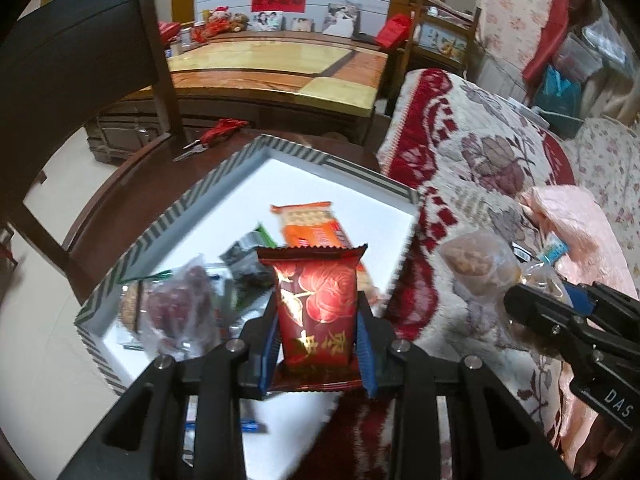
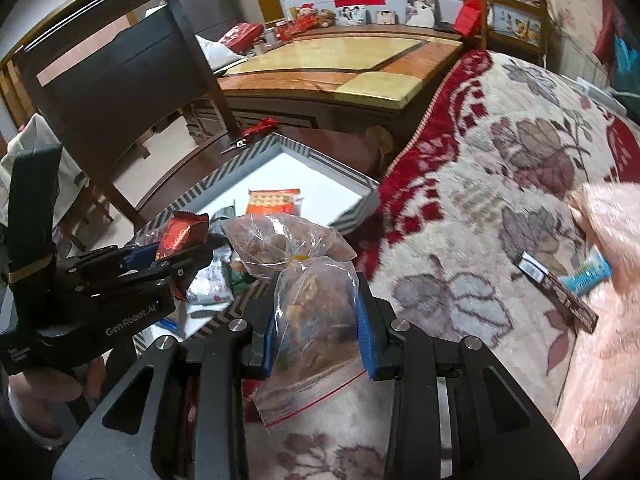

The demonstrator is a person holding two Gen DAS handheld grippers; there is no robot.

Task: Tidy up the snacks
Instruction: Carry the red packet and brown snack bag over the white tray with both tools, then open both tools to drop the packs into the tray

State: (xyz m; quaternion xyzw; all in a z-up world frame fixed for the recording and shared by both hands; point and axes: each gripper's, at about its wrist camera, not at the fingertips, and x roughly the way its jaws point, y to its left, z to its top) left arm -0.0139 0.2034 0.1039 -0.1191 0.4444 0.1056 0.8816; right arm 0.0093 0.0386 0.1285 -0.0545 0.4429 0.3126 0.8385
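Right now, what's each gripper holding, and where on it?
Left gripper: red snack packet, pinched across its lower sides. Right gripper: clear zip bag of snacks, clamped mid-body.

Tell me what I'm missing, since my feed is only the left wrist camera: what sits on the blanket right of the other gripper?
Observer: A dark snack bar lies on the blanket.
Operator: Anything beside it?
Observer: A blue packet touches its far end, partly under pink cloth.
Operator: How is the clear bag held?
Observer: The right gripper pinches the clear bag mid-body; its red-striped zip end hangs toward the camera.
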